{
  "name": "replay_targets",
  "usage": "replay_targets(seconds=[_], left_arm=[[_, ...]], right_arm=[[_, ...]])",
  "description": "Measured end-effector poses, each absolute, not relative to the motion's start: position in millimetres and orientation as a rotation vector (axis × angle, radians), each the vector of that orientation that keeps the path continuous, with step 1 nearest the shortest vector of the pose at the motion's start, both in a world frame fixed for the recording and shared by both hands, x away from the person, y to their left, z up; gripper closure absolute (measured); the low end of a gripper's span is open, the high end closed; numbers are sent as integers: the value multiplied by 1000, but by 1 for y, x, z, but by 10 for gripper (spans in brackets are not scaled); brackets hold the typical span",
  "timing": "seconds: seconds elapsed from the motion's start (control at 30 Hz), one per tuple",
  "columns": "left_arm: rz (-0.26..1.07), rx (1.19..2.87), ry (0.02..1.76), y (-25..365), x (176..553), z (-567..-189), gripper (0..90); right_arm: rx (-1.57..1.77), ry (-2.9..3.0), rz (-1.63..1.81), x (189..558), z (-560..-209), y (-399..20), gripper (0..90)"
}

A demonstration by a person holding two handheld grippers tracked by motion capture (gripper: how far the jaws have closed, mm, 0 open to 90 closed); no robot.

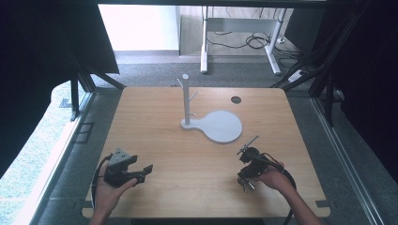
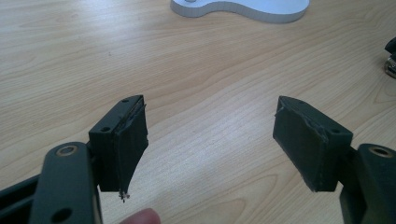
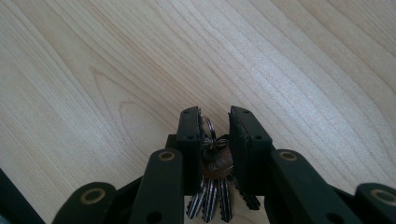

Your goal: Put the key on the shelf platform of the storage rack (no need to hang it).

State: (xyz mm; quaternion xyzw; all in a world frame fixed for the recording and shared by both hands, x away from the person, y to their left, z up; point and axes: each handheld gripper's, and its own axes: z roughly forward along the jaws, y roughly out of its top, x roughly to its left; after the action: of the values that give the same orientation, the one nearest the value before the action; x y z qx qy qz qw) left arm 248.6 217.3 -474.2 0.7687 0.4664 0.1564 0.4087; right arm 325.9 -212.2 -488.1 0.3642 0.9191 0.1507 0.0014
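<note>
We see the right gripper (image 3: 215,122) clamped on a bunch of keys (image 3: 214,182), key tips cut off; left gripper (image 2: 210,135) w/ jaws wide apart, nothing between.

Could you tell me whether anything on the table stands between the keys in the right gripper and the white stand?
Nothing visible does. The right gripper holds the keys, and bare table lies between them and the stand on its white base.

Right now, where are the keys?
The keys are pinched between the right gripper's fingers, seen in the right gripper view. In the high view that gripper sits at the table's near right, just in front of the white stand's base.
</note>
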Motion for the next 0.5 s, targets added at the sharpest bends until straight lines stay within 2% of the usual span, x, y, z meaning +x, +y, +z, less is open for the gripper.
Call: replay_targets(seconds=[0.3, 0.5], left_arm=[[394, 1937, 1179, 217, 249, -475, 264], [395, 1940, 1166, 216, 248, -474, 263]], right_arm=[[1148, 2899, 438, 328, -491, -209, 830], [1107, 2915, 427, 326, -489, -204, 831]])
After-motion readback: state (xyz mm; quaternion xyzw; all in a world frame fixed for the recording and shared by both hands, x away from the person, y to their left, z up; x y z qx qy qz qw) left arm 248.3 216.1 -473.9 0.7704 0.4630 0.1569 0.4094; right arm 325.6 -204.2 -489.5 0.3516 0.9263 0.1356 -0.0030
